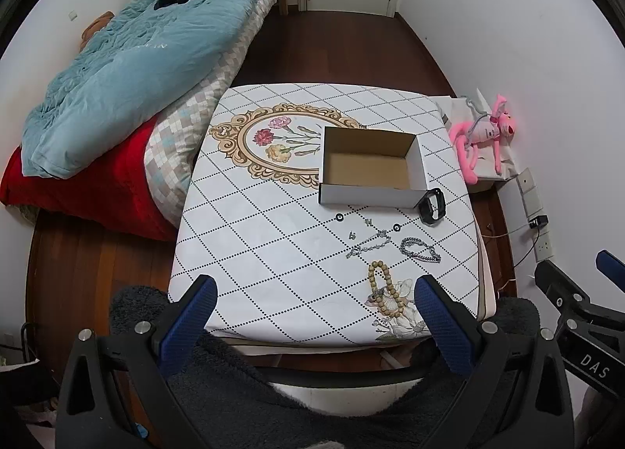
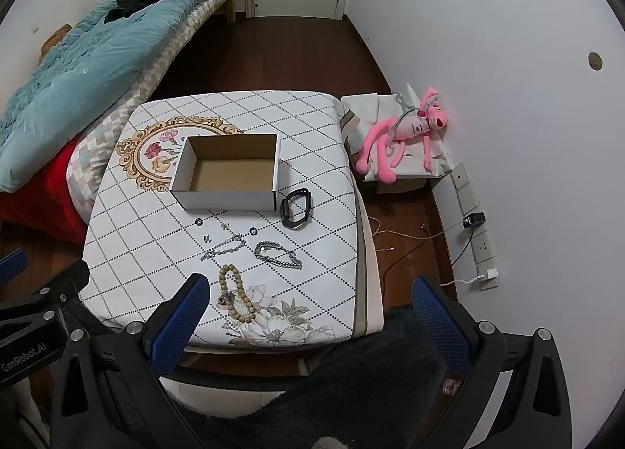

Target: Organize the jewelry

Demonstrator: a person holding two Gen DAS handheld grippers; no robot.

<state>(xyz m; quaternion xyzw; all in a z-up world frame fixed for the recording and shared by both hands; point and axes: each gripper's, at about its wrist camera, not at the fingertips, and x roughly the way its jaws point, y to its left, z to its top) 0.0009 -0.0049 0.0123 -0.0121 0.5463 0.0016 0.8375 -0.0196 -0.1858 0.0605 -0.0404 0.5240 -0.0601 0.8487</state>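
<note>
left wrist view: left claw [image 1: 312, 294] wide apart, empty, hanging at near edge of worktop [image 1: 250, 238]. right claw [image 2: 310, 294] likewise spread and empty, over near right corner. nothing lifted yet; cardboard box [image 1: 369, 171] bare inside, so sorting judged not begun.

jewelry all on worktop between box and near edge:
- wooden bead bracelet [image 1: 384, 288], nearest, chunky round beads, loop lying flat, elongated.
- thick silver chain bracelet [image 1: 420, 249], right of centre, heavy links, limp.
- thin silver chain [image 1: 369, 245], left of it, strung out, fine.
- black band [image 1: 431, 206], smooth, stiff loop, touching or just beside box's near right corner.
- small earrings and tiny black rings, scattered just near of box; too small to detail.

advice for first pick: start with bead bracelet, closest and bulkiest. pinch across one side of the loop, not over both. lift straight, carry over box rim, release low. chains likely to slip and dangle; pinch at bunched part. cloth surface glossy, patterned, probably slick.
</note>
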